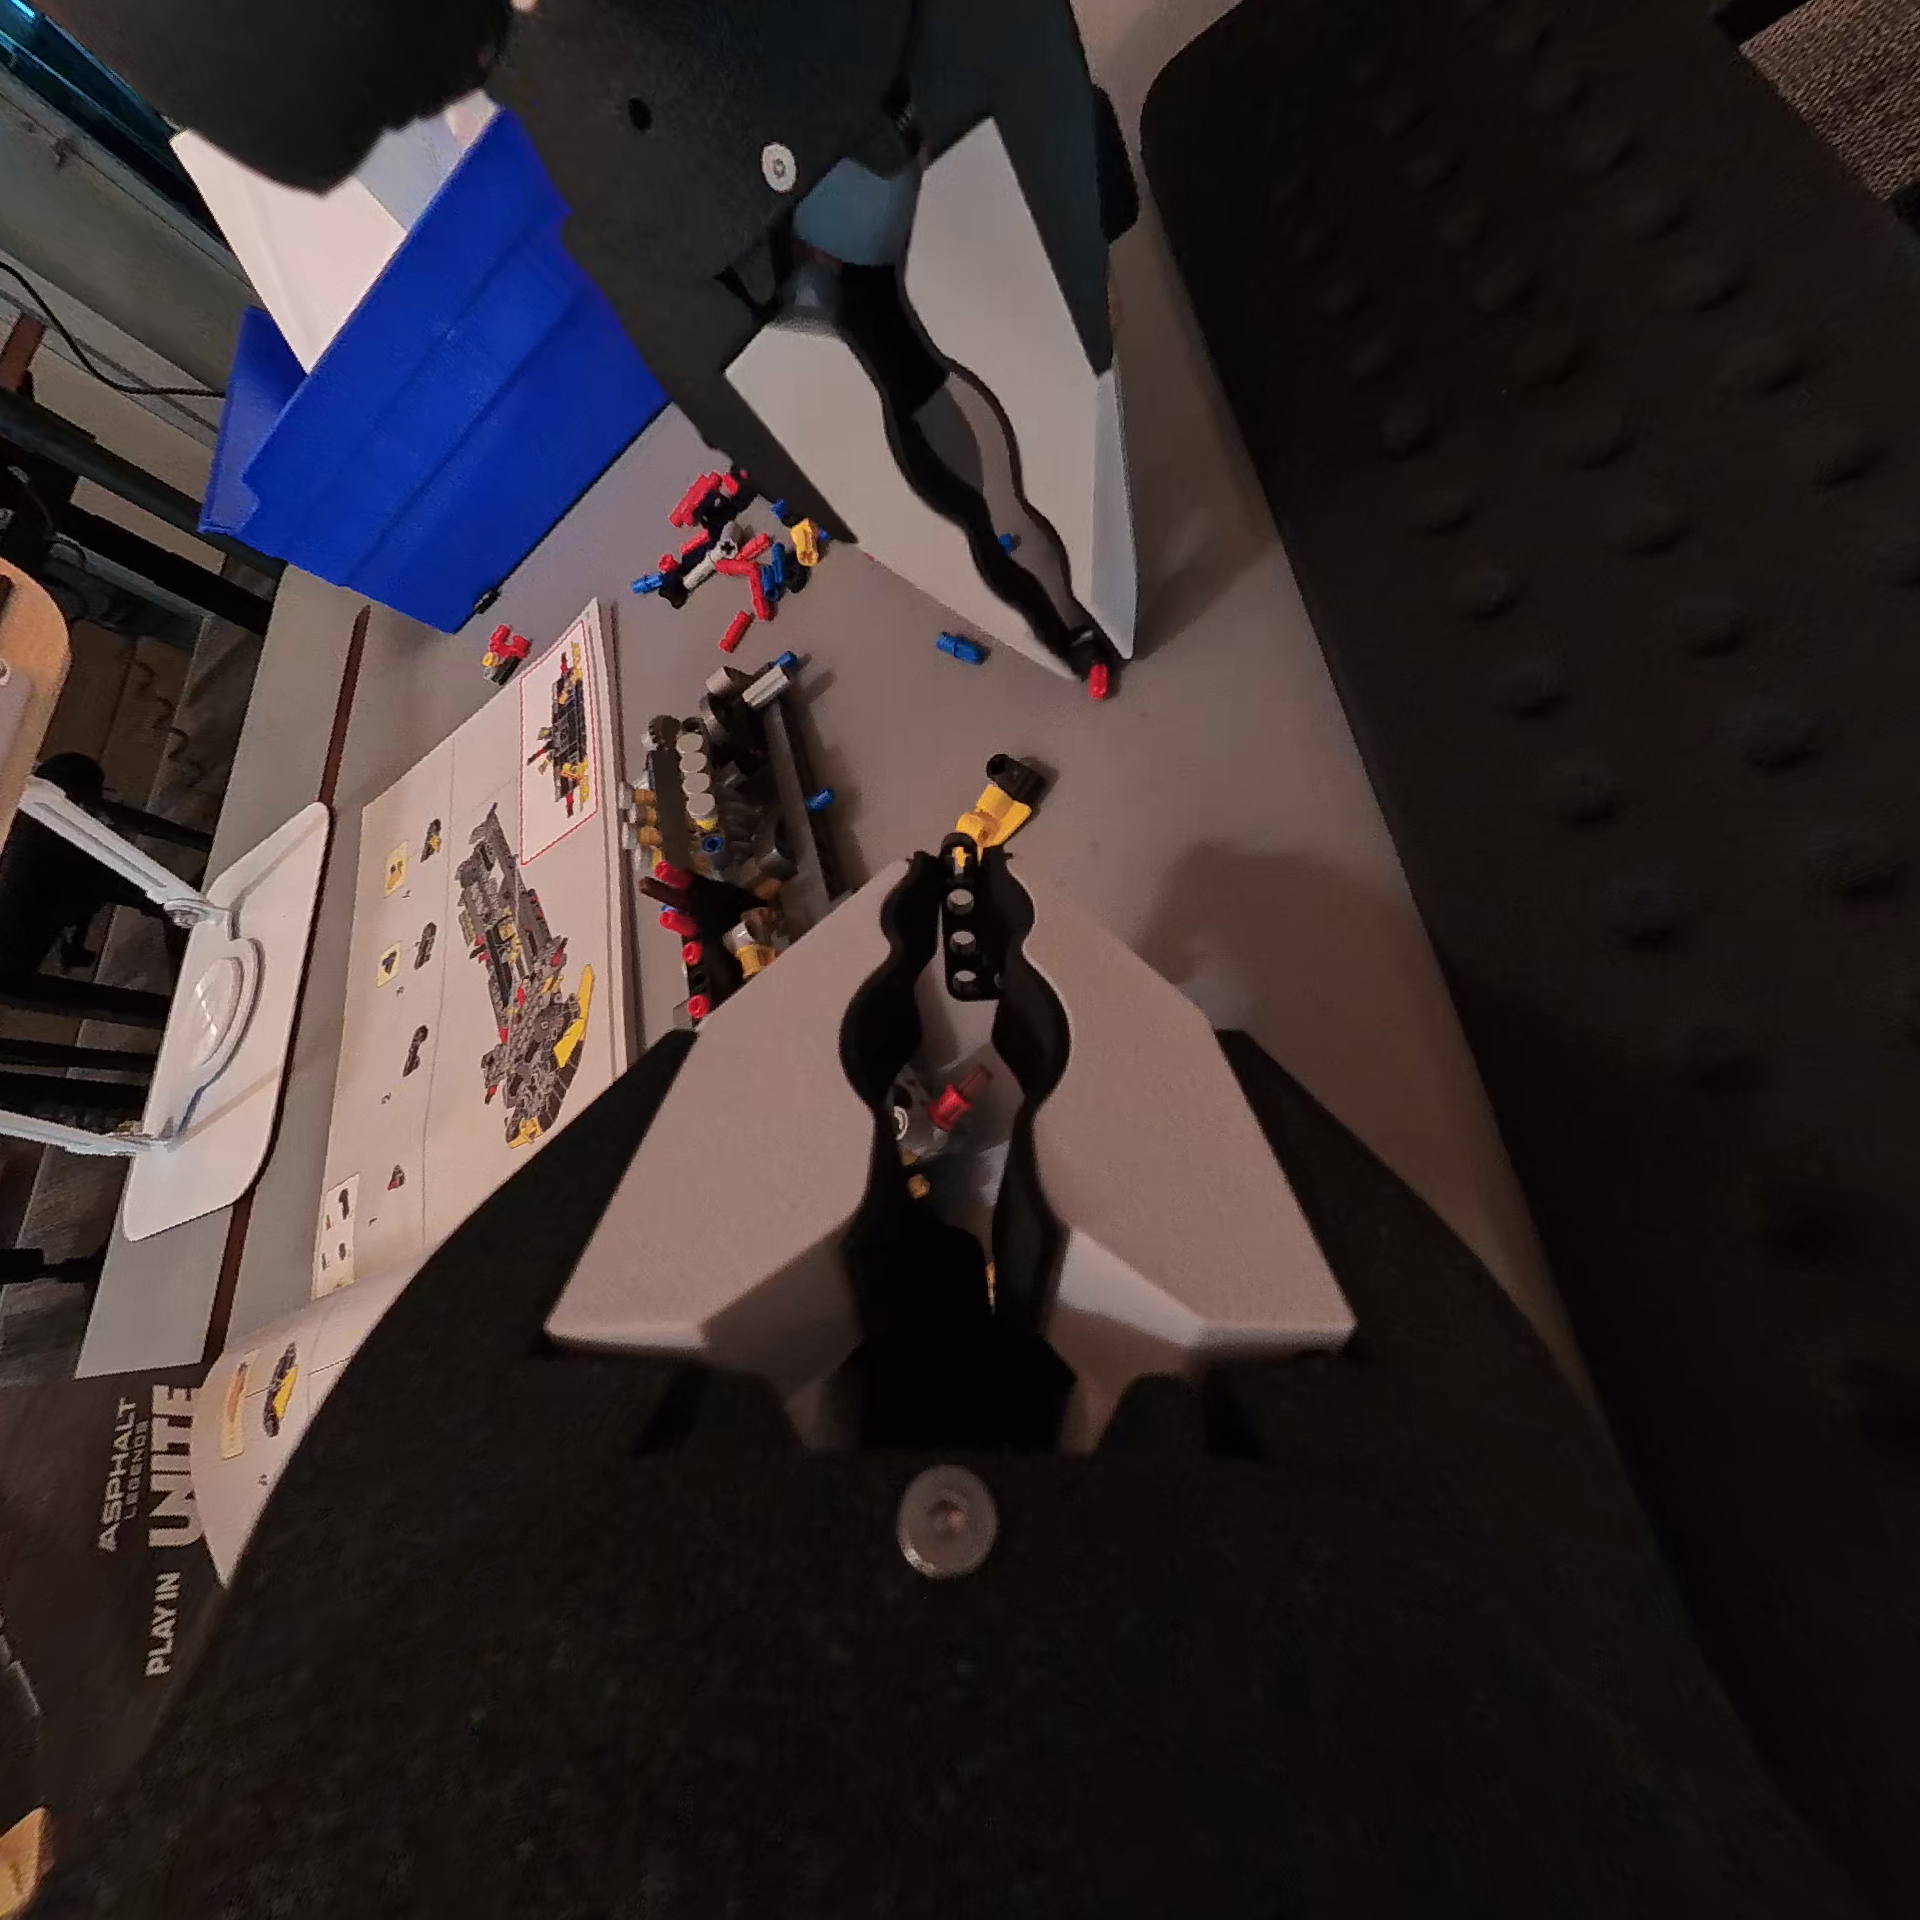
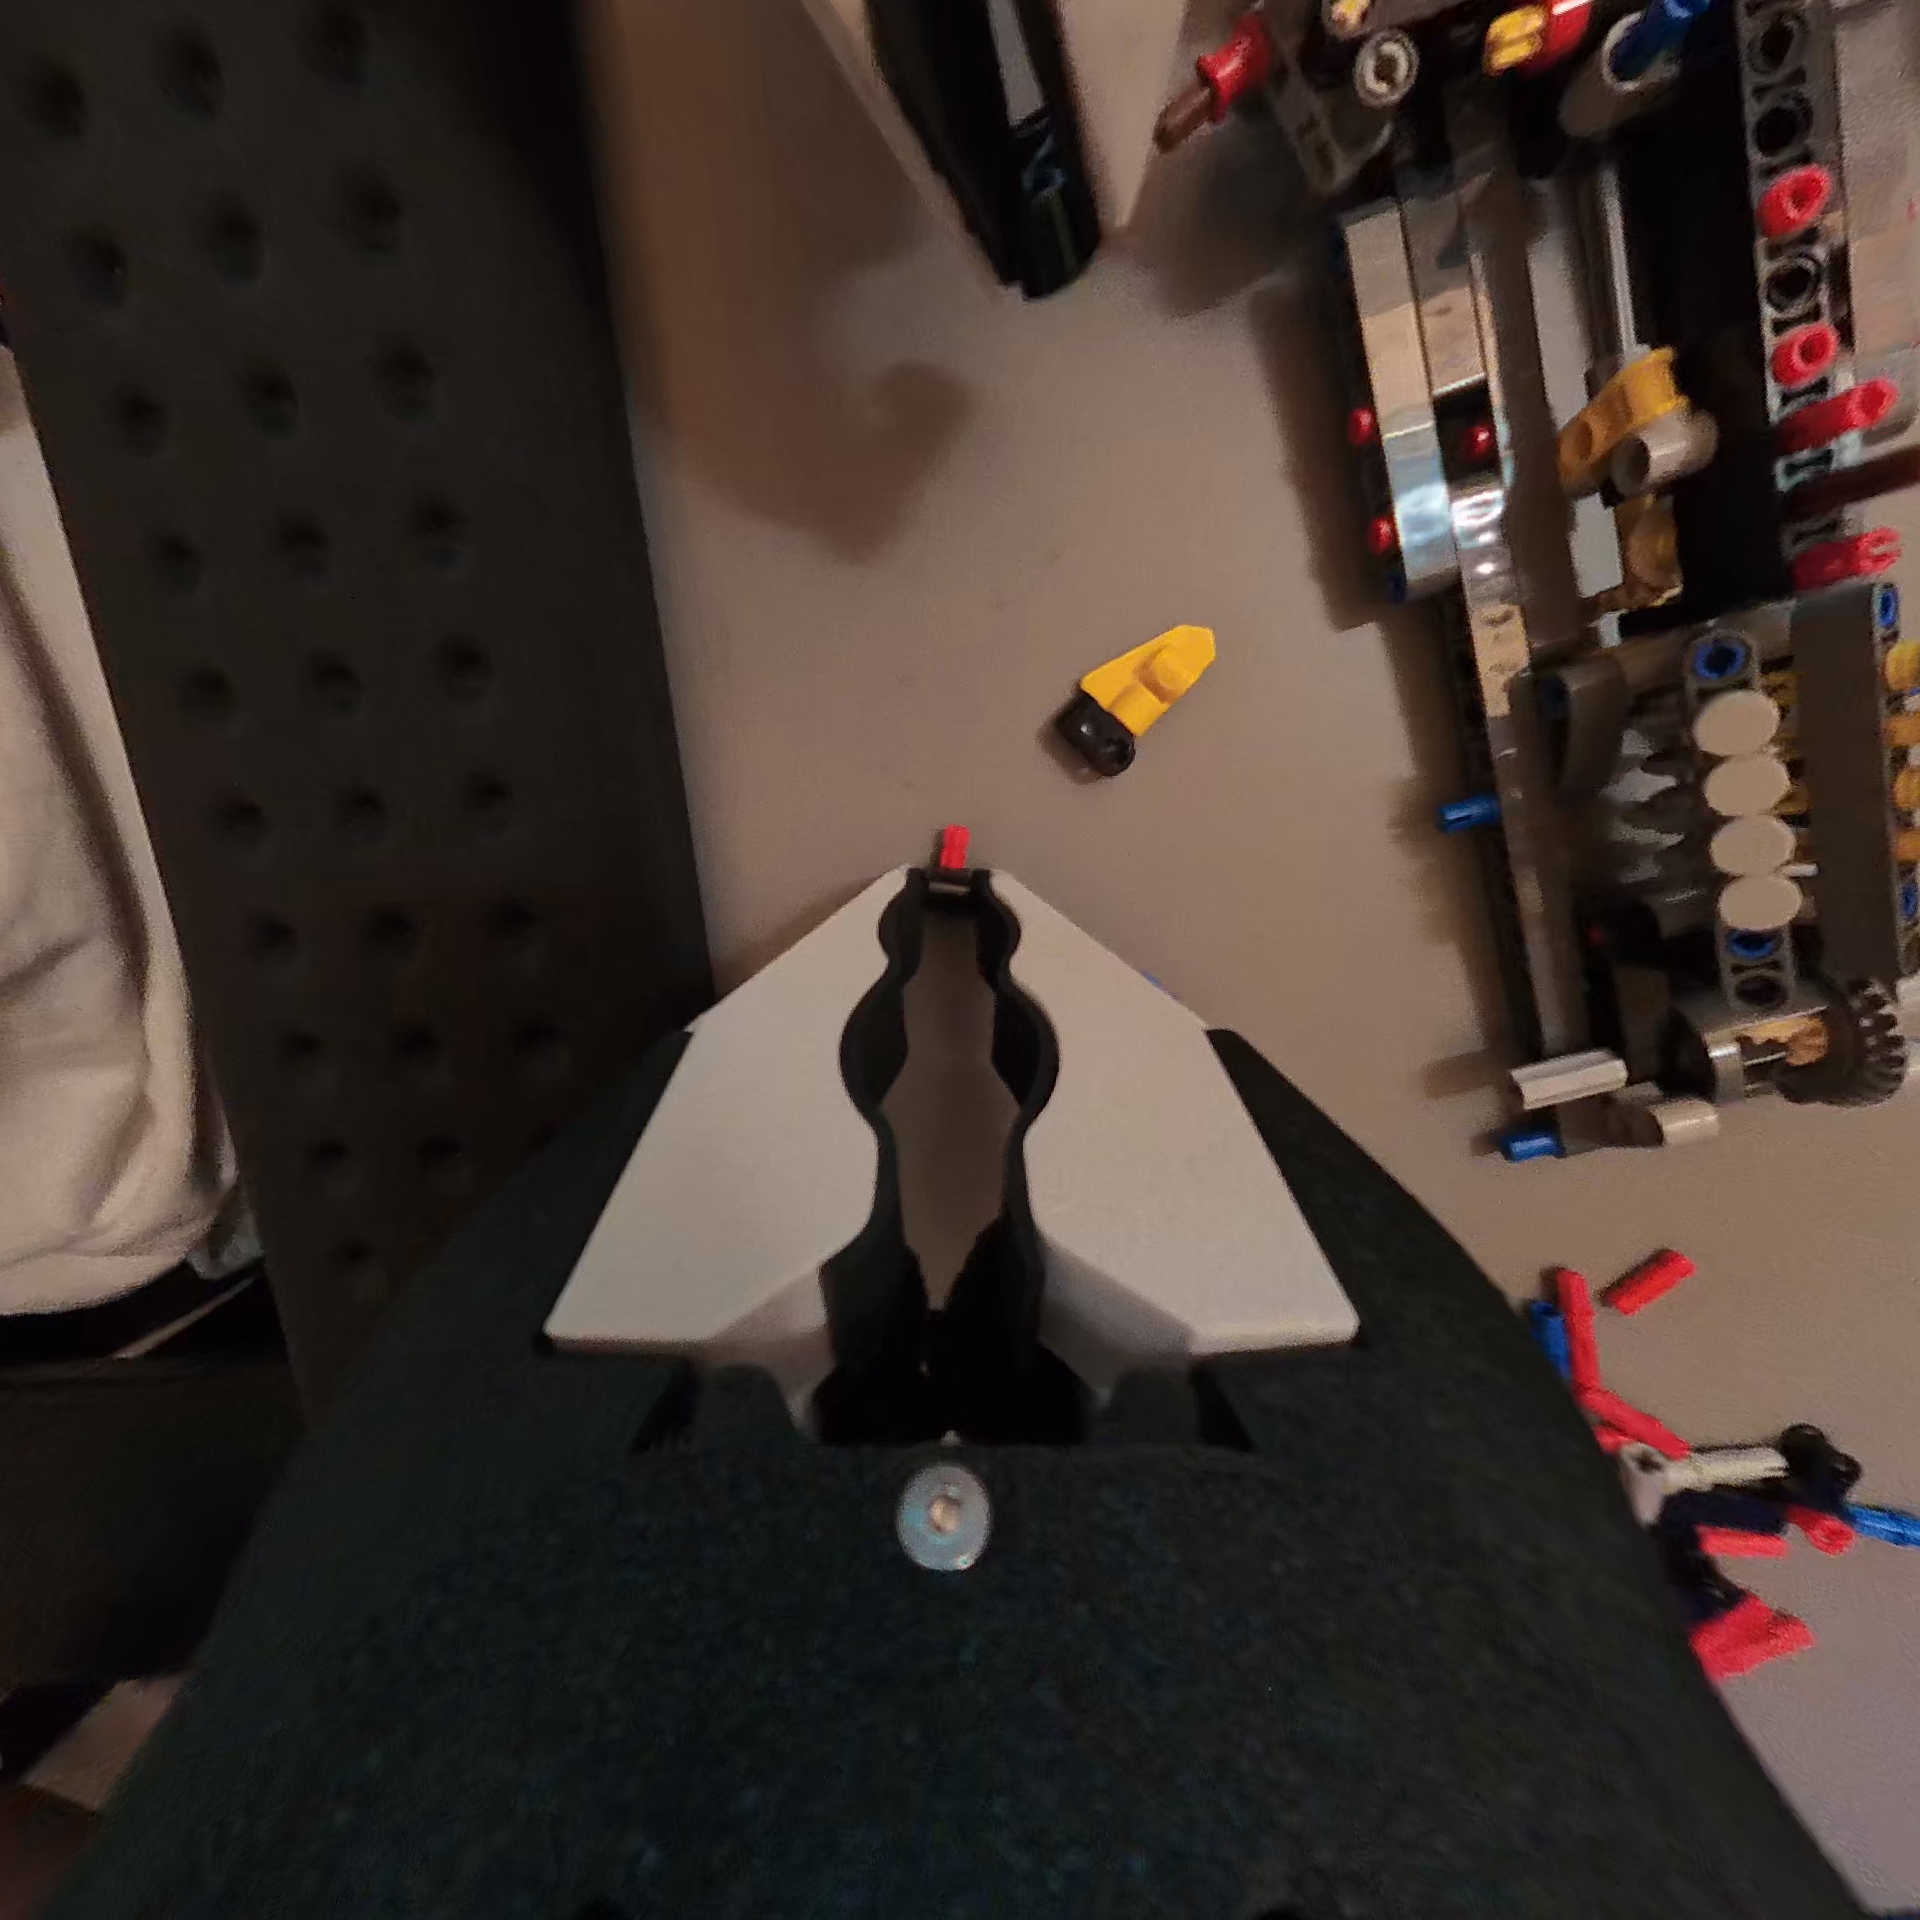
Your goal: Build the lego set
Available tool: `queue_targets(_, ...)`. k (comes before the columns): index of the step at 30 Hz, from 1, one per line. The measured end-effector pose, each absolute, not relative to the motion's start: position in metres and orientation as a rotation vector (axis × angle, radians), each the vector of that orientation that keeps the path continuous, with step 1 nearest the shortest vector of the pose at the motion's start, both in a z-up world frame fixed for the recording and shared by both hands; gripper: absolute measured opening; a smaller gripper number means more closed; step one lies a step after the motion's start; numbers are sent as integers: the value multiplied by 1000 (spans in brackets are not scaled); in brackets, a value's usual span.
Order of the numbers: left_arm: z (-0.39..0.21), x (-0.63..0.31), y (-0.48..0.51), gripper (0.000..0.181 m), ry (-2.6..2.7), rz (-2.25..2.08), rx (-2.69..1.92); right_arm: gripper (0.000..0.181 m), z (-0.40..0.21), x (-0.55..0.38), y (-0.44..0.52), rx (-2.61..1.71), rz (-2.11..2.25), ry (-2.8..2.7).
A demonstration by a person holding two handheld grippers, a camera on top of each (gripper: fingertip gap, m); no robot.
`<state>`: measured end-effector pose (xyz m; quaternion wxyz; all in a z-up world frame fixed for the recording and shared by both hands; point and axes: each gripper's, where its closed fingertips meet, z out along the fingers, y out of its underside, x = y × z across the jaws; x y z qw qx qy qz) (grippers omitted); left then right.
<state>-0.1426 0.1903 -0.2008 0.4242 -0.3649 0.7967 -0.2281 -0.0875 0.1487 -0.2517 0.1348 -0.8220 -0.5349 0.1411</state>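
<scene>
The desk (image 1: 1195, 790) is smooth and grey. A dark mat (image 1: 1621, 727) with round bumps lies along one side. A shiny blue bin (image 1: 436, 416) sits at the far end, next to an open paper booklet (image 1: 488, 935). The half-built car (image 2: 1662, 623), blocky and grey with red pegs, lies beside the booklet. Small loose pieces (image 1: 727, 556) are heaped near the bin. The left tool (image 1: 961, 862) is clamped on a black beam (image 1: 966, 930) with round holes. The right tool (image 2: 951, 878) pinches a tiny red pin (image 2: 953, 844) at its tips.
</scene>
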Motion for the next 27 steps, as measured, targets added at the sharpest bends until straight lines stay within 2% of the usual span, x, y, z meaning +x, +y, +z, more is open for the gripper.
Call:
queue_targets(4, -199, -142, 187, 5, 1990, -584, -906, 7, -247, -91, 152, -2331, 504, -1440)
queue_targets(8, -198, -140, 176, 5, 1995, -613, -874, 6, -207, -121, 153, -2127, 789, -1259)
queue_targets(27, -189, -140, 149, 5, 1999, -649, -697, 7, -193, -137, 149, -2087, 733, -1418)
